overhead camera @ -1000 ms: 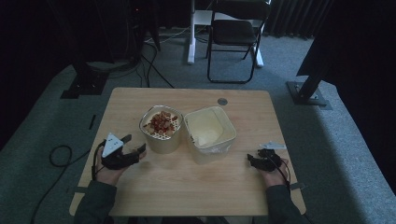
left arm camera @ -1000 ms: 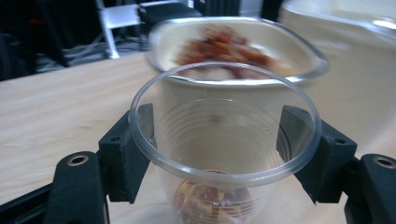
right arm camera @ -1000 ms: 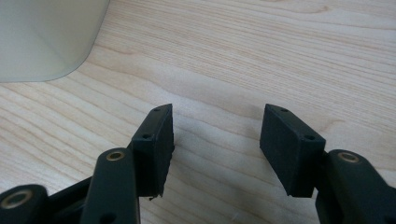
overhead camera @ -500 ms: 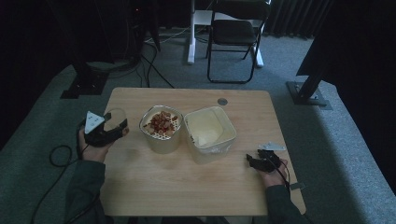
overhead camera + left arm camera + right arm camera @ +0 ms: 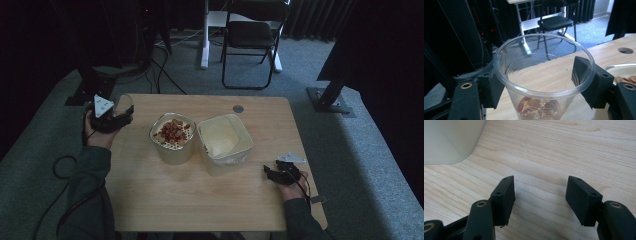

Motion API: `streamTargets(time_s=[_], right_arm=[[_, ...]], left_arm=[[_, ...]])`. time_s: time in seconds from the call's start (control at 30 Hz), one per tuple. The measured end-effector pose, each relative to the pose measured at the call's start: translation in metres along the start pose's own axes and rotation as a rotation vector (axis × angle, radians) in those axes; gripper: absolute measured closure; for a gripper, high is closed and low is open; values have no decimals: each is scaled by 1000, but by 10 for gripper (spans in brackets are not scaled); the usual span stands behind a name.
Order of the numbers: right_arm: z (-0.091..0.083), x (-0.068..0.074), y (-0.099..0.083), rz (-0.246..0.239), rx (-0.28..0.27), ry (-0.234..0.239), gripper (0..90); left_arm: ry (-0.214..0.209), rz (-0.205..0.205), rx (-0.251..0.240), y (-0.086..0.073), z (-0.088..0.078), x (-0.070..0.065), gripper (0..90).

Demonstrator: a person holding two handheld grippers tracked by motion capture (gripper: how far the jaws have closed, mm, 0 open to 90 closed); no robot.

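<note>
My left gripper (image 5: 120, 119) is shut on a clear plastic cup (image 5: 123, 104), held upright above the table's far left corner. In the left gripper view its black pads (image 5: 489, 86) press on both sides of the cup (image 5: 544, 72), which has a few reddish snack pieces at the bottom. A round container (image 5: 173, 154) full of red and brown snacks stands mid-table, to the right of the cup. Beside that stands a square cream tub (image 5: 247, 142). My right gripper (image 5: 268, 172) rests low at the table's right front, open, with bare wood between its pads (image 5: 504, 197).
The wooden table (image 5: 200, 200) has a round cable hole (image 5: 238, 108) near its far edge. A black chair (image 5: 250, 35) and stand bases sit on the grey floor beyond. The cream tub's corner (image 5: 449, 142) lies just ahead-left of the right gripper.
The left hand has carried the cup up and to the left, from beside the round container out over the table's left edge. The right hand has stayed put.
</note>
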State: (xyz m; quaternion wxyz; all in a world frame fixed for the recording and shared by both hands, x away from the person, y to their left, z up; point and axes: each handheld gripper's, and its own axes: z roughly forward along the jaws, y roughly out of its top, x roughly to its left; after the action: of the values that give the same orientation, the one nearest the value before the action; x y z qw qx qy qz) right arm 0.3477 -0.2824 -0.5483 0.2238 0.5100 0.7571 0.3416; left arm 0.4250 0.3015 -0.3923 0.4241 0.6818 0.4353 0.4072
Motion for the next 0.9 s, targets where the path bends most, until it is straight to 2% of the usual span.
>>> streamTargets(time_s=[0.1, 0.27, 0.3, 0.33, 0.63, 0.9], right_arm=[[0, 0, -1, -1, -5, 2, 394], [0, 0, -1, -1, -8, 3, 394], [0, 0, -1, -1, -8, 3, 394], [0, 0, -1, -1, -8, 3, 393], [0, 0, -1, -2, -8, 3, 393], [0, 0, -1, -1, -8, 2, 393]], left_arm=[[10, 29, 7, 9, 4, 1, 293], [32, 121, 39, 19, 10, -5, 293], [32, 121, 39, 19, 10, -5, 294], [40, 167, 54, 21, 11, -9, 294], [75, 426, 113, 29, 16, -34, 299], [97, 592, 131, 35, 19, -55, 304]])
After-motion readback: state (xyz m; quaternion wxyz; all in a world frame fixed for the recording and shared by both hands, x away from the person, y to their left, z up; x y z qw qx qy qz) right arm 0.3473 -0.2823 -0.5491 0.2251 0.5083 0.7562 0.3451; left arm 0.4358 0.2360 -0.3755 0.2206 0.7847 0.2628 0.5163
